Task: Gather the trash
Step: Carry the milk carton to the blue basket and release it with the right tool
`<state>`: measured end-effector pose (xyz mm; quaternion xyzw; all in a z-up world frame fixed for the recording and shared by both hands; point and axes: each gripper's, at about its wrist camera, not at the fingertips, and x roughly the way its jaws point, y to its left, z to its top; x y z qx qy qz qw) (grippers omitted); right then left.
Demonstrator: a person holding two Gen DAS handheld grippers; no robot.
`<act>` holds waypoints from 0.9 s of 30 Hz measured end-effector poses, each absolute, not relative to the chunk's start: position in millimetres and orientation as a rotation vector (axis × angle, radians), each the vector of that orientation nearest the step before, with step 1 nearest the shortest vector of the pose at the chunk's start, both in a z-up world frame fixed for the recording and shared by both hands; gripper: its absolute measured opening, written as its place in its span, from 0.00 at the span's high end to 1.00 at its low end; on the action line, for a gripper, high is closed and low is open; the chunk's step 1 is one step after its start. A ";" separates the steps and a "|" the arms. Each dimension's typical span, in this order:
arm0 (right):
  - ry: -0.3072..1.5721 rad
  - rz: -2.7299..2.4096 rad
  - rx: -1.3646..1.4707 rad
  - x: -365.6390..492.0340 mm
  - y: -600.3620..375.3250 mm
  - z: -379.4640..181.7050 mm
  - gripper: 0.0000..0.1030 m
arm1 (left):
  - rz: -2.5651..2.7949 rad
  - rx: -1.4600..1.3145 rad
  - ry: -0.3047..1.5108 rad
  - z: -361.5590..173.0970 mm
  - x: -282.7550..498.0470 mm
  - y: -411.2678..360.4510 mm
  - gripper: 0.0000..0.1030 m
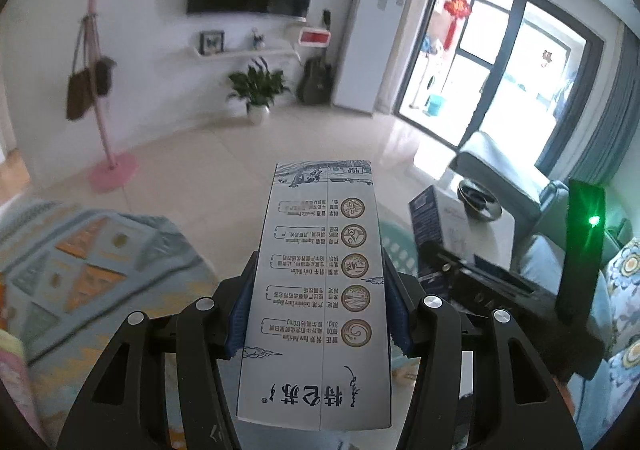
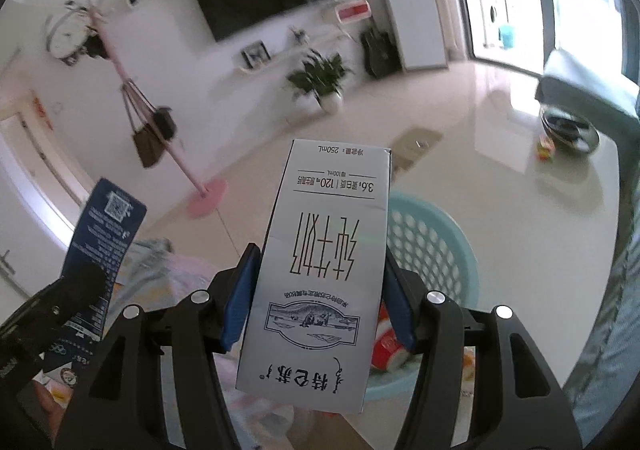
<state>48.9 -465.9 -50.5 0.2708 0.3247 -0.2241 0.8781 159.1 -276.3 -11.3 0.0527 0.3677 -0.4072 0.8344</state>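
In the left wrist view a white milk carton (image 1: 320,290) printed with round icons lies lengthwise between the blue pads (image 1: 240,314) of my left gripper (image 1: 320,286), which is shut on it. My right gripper (image 2: 320,282) is shut on a second white milk carton (image 2: 324,262). Just beyond and below that carton stands a teal perforated basket (image 2: 432,242) with a red and white cup (image 2: 388,346) inside. The basket's rim (image 1: 396,246) also peeks out behind the left carton. Each view shows the other gripper from the side, with its carton's dark blue face (image 1: 428,218) (image 2: 104,230).
A pale tabletop (image 2: 500,190) carries a black bowl (image 2: 568,126) and a small red box (image 2: 546,150). A grey sofa (image 1: 504,178) with patterned cushions lies right, a patterned rug (image 1: 80,262) left. A pink coat stand (image 1: 112,170) and a potted plant (image 1: 258,90) stand across the tiled floor.
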 end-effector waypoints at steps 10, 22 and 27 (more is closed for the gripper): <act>0.824 -0.490 0.605 56.4 -483.3 -100.2 0.45 | -0.870 0.115 0.917 -61.3 179.6 -312.7 0.46; 0.794 -0.477 0.586 62.5 -481.4 -98.1 0.41 | -0.859 0.061 0.873 -51.8 172.8 -297.6 0.25; 0.819 -0.469 0.552 84.6 -474.1 -110.0 0.39 | -0.846 0.030 0.849 -40.9 167.7 -273.9 0.25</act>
